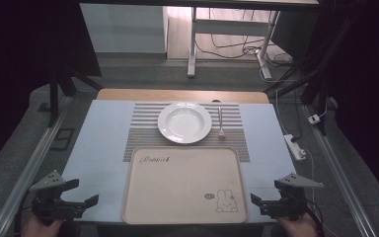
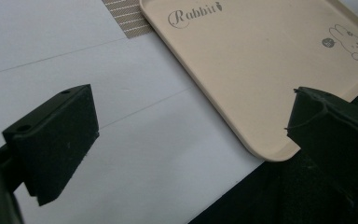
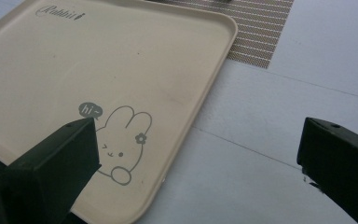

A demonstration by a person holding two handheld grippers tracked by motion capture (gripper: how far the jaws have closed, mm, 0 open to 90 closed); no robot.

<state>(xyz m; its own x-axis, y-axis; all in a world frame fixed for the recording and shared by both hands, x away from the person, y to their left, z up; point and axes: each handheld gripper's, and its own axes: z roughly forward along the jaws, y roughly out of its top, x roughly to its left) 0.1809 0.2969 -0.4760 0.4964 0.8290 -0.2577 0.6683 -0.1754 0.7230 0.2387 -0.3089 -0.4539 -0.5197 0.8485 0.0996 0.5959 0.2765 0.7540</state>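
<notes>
A beige tray [image 1: 177, 187] printed with "Rabbit" and a bunny lies empty at the table's near edge. Behind it a white deep plate [image 1: 184, 122] sits on a striped placemat [image 1: 145, 129], with a fork [image 1: 220, 123] lying just right of the plate. My left gripper [image 1: 86, 193] hovers at the near left corner of the table, open, nothing between its jaws; the tray [image 2: 261, 60] lies ahead to its right. My right gripper [image 1: 257, 201] is at the near right, open and empty, over the tray's bunny corner [image 3: 121, 144].
The table is covered by a pale blue sheet [image 1: 101, 143] with bare room on both sides of the tray. A power strip [image 1: 296, 146] lies off the right edge. Metal rails [image 1: 29, 168] flank the table, and a desk frame [image 1: 192, 44] stands beyond.
</notes>
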